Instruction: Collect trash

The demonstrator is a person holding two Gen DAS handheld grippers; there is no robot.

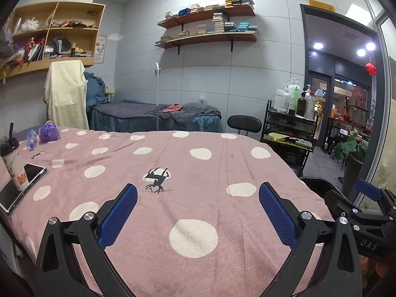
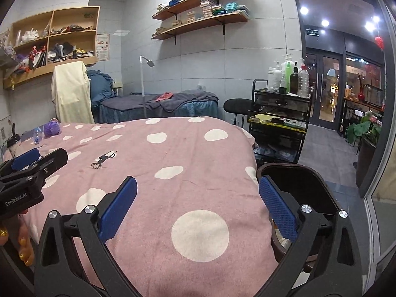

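Left wrist view: the left tongs point(image 1: 198, 210) hang wide open over a bed point(image 1: 247, 163) covered in a pink, white-dotted blanket, holding nothing. At the bed's far left lie the trash items: a small clear plastic bottle point(image 1: 31, 138) beside a crumpled purple wad point(image 1: 49, 131), and nearer, a drink cup point(image 1: 13, 165) with a dark lid standing on a tablet point(image 1: 22, 185). The right tongs point(image 2: 198, 205) are likewise spread wide and empty, hovering over the bed's right edge, above a dark bin point(image 2: 304, 183) that stands just beside the bed.
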